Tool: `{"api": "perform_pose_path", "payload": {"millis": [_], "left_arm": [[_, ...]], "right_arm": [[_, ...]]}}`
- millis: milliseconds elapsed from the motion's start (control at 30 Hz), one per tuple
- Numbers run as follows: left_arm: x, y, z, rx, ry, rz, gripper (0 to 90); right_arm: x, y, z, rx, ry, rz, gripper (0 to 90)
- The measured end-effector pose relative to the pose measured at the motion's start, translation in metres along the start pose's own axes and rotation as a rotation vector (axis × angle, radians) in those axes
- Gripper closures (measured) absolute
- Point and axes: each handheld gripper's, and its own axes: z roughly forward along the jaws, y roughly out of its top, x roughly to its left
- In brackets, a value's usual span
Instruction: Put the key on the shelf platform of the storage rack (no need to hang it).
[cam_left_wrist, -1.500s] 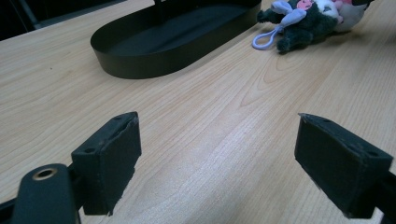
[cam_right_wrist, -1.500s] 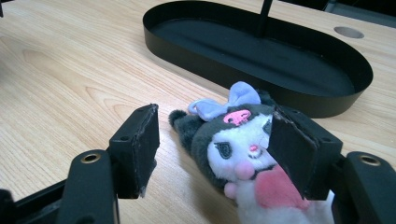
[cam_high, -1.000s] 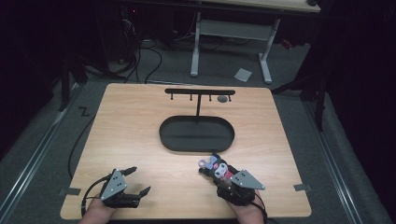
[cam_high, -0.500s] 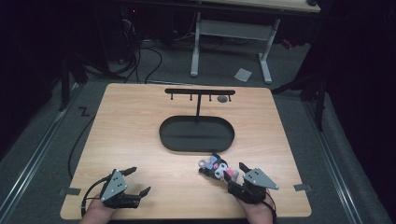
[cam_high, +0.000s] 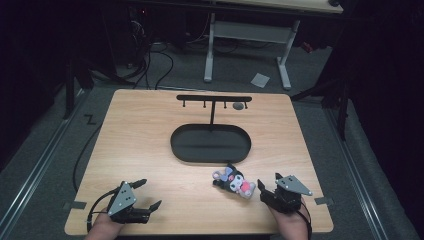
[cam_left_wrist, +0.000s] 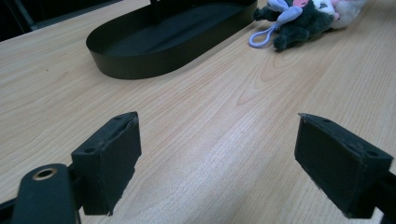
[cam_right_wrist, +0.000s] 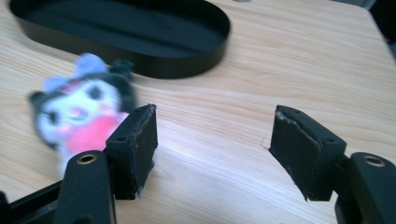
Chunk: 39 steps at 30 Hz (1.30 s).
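Both tongs, left (cam_high: 148, 194) and right (cam_high: 268, 188), are gaping empty near the surface's (cam_high: 150, 130) near edge; the plush toy (cam_high: 234, 181) is lying just left of the right one.

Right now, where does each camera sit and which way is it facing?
High view: above the near edge, looking forward and down on the table; both hands, left gripper and right gripper show.
Left gripper view: low, along its open fingers toward the black tray.
Right gripper view: low, along its open fingers toward the tray.
All three share the tray and plush toy.
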Motion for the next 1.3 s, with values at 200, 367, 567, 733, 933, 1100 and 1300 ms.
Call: {"api": "perform_pose_path", "payload": {"millis": [200, 367, 567, 733, 933, 1100, 1300], "left_arm": [[0.001, 0.000, -0.001, -0.005, -0.002, -0.007, 15.1], [0.000, -0.001, -0.001, -0.012, 0.006, -0.011, 15.1], [0.000, -0.001, -0.002, -0.010, 0.008, -0.008, 15.1], [0.000, -0.001, -0.002, -0.013, 0.011, -0.005, 15.1], [0.000, -0.001, -0.002, -0.016, 0.013, -0.006, 15.1], [-0.001, -0.001, -0.002, -0.014, 0.008, 0.000, 15.1], [0.000, -0.001, -0.002, -0.013, 0.009, -0.004, 15.1]], "right_arm": [[-0.014, -0.004, 0.000, 0.052, -0.039, 0.012, 25.3], [-0.021, 0.001, 0.001, 0.112, -0.047, 0.005, 28.0], [-0.022, 0.005, 0.003, 0.227, -0.041, -0.053, 24.8], [-0.022, 0.008, 0.005, 0.269, -0.020, -0.088, 24.5], [-0.022, 0.012, 0.008, 0.335, 0.008, -0.089, 25.5], [-0.023, 0.019, 0.011, 0.422, 0.038, -0.086, 25.4], [-0.019, 0.022, 0.014, 0.520, 0.054, -0.147, 25.7]]}}
